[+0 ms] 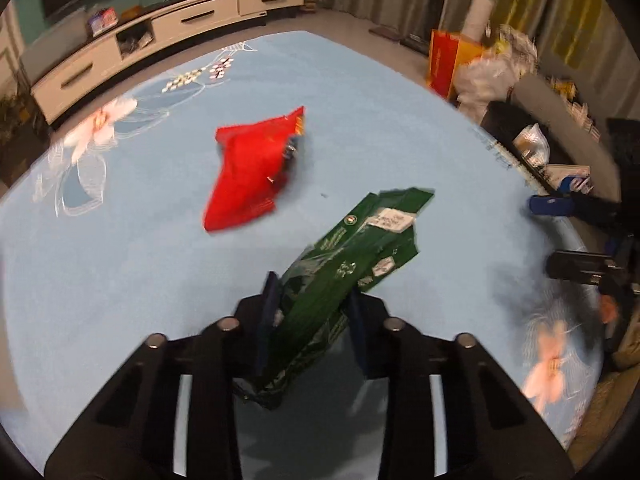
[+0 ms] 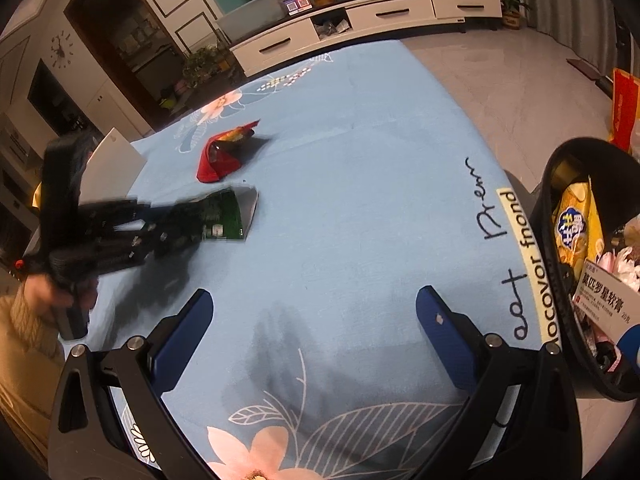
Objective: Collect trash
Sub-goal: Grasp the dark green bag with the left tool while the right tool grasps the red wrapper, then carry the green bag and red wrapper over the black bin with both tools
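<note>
A: What do the left tongs (image 1: 310, 316) have?

B: They are closed on a green wrapper (image 1: 352, 256). The two blue pads press its lower half from either side, and the crumpled foil bulges between them. The upper end of the wrapper sticks out past the fingertips, with white labels showing on it.

A: Where is that wrapper in relation to the table (image 1: 120, 272)?

B: It is over the pale blue, flower-printed cloth that covers the table. In the right wrist view the left tongs (image 2: 192, 220) reach in from the left edge, held by a hand (image 2: 44, 294), and the green wrapper (image 2: 228, 216) juts from them with its silver inside showing. Whether its far end touches the cloth I cannot tell.

A: And the right tongs (image 2: 316, 320)?

B: Wide open, with nothing between the blue pads; only cloth shows in the gap.

A: Is there other trash?

B: Yes. A red wrapper (image 1: 252, 172) lies crumpled on the cloth, just beyond the green one and apart from it. In the right wrist view the red wrapper (image 2: 226, 156) sits farther up the table.

A: Anything to the right?

B: A black bin (image 2: 560, 208) stands off the table's right edge. It holds a yellow packet (image 2: 576, 224) and a white box (image 2: 604, 292) with red print.
</note>
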{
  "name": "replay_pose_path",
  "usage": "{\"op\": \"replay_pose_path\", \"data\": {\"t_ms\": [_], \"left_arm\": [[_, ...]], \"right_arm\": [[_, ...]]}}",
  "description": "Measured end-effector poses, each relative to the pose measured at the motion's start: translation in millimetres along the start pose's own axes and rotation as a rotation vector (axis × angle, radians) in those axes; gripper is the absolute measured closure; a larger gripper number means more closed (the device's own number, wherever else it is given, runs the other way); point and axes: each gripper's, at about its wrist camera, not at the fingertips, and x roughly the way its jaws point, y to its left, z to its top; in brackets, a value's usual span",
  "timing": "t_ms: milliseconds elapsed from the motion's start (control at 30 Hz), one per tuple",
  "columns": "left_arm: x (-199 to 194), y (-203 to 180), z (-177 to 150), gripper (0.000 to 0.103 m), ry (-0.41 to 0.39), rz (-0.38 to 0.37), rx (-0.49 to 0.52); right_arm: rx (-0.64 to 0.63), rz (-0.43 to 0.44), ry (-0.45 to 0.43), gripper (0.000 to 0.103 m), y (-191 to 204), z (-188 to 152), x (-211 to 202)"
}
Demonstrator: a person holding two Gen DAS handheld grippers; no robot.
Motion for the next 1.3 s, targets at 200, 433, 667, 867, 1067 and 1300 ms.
{"op": "replay_pose_path", "data": {"t_ms": [200, 433, 667, 867, 1067, 1300], "left_arm": [[-42.4, 18.6, -36.6, 0.08, -0.122, 0.057, -0.279], [-61.8, 58.9, -49.6, 0.08, -0.214, 0.234, -0.504], [-54.2, 73.7, -33.9, 0.079, -0.257, 0.299, -0.575], [-39.1, 80.6, -23.2, 0.079, -0.249, 0.304, -0.601], [-39.1, 80.9, -26.3, 0.079, -0.245, 0.299, -0.609], [-43.1, 71.6, -26.2, 0.079, -0.257, 0.291, -0.602]], "right_arm": [[0.001, 0.055, -0.01, 0.004, 11.3, 17.8, 7.5], [0.036, 0.147, -0.004, 0.004, 35.1, 57.3, 46.9], [0.122, 0.209, 0.011, 0.004, 51.3, 98.8, 93.1], [0.178, 0.206, 0.058, 0.026, 57.6, 115.8, 130.0], [0.155, 0.218, 0.031, 0.079, 63.5, 113.3, 129.2], [0.091, 0.205, 0.011, 0.089, 69.7, 105.0, 110.0]]}}
